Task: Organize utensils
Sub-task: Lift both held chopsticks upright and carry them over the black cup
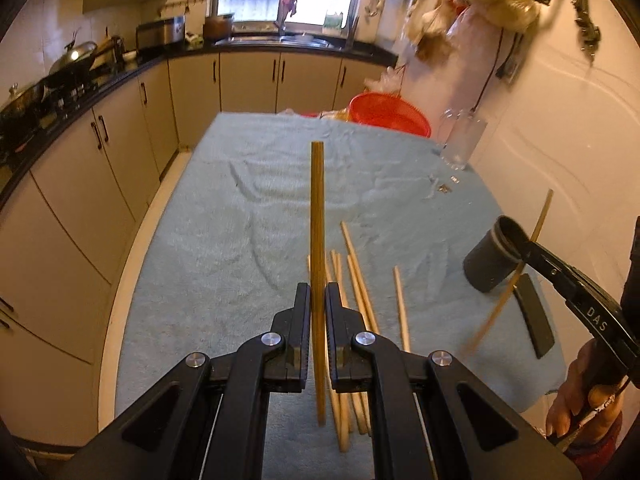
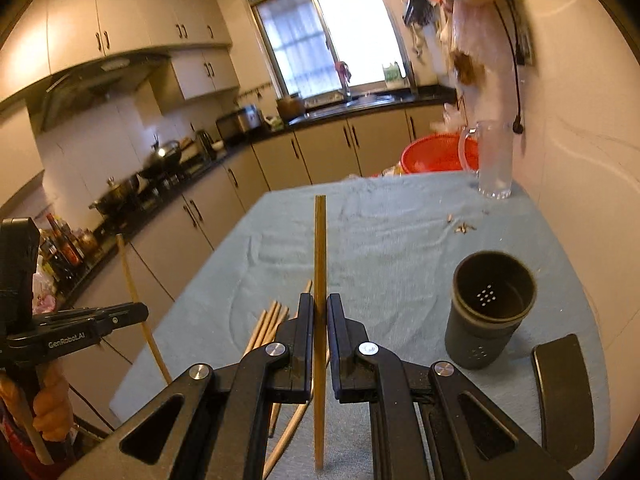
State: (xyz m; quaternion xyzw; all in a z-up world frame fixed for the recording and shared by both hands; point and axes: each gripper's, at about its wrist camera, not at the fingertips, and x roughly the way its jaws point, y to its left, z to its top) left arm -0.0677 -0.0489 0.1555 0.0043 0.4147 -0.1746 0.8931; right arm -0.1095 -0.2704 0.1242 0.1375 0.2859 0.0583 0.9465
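Observation:
My left gripper is shut on a wooden chopstick that stands upright between its fingers, above the blue towel. Several more chopsticks lie loose on the towel just beyond it. My right gripper is shut on a second upright chopstick. A dark grey holder cup stands open-topped to its right, with holes in its bottom. In the left wrist view the right gripper hovers at the cup with its chopstick slanted. The left gripper shows at the left edge.
A flat black piece lies next to the cup at the towel's near right. A glass mug and a red basket stand at the far right. Small scraps dot the towel. Kitchen cabinets run along the left.

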